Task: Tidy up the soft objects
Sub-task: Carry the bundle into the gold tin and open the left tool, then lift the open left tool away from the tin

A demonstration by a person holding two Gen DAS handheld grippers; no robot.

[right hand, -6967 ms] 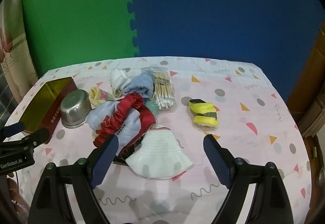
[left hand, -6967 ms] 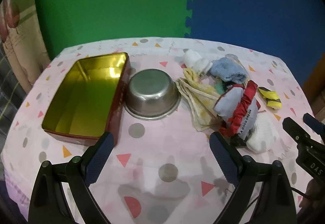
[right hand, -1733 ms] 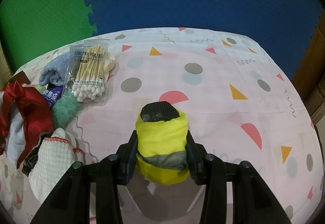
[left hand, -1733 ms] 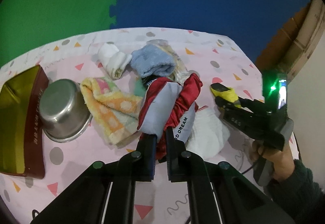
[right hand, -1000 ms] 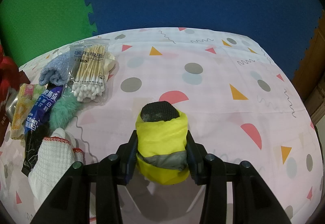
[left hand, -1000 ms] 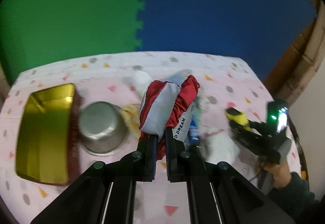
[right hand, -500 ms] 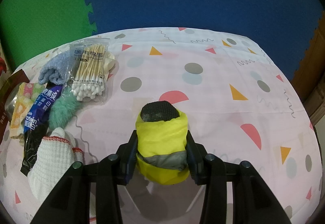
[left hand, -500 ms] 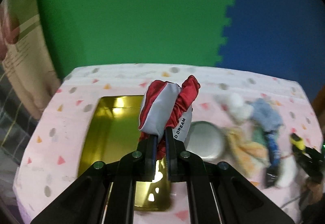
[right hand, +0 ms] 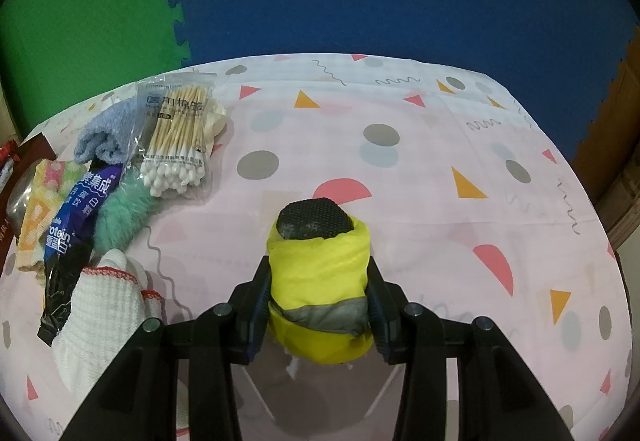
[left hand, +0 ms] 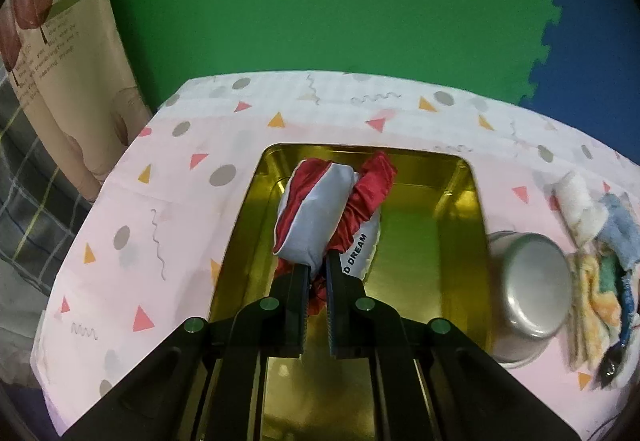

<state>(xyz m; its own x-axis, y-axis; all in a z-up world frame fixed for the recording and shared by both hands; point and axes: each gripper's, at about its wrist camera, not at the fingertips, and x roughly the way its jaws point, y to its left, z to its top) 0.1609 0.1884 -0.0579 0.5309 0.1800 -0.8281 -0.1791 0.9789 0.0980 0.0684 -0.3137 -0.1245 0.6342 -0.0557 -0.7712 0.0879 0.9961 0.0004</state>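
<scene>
Left gripper (left hand: 316, 273): I see my 2 fingers pinching the red and grey sleep mask (left hand: 320, 213), printed "DREAM", above the open gold tin (left hand: 460, 225).
Right gripper (right hand: 318, 281): I have it clamped on the yellow rolled bundle (right hand: 320, 281) with a grey band, over the patterned tablecloth (right hand: 460, 145).
Beside the tin: steel bowl (left hand: 528, 285), upside down.
Pile, to my left: blue towel (right hand: 104, 133), cotton swab pack (right hand: 176, 145), green fluffy piece (right hand: 124, 213), white knitted cloth (right hand: 100, 321).
</scene>
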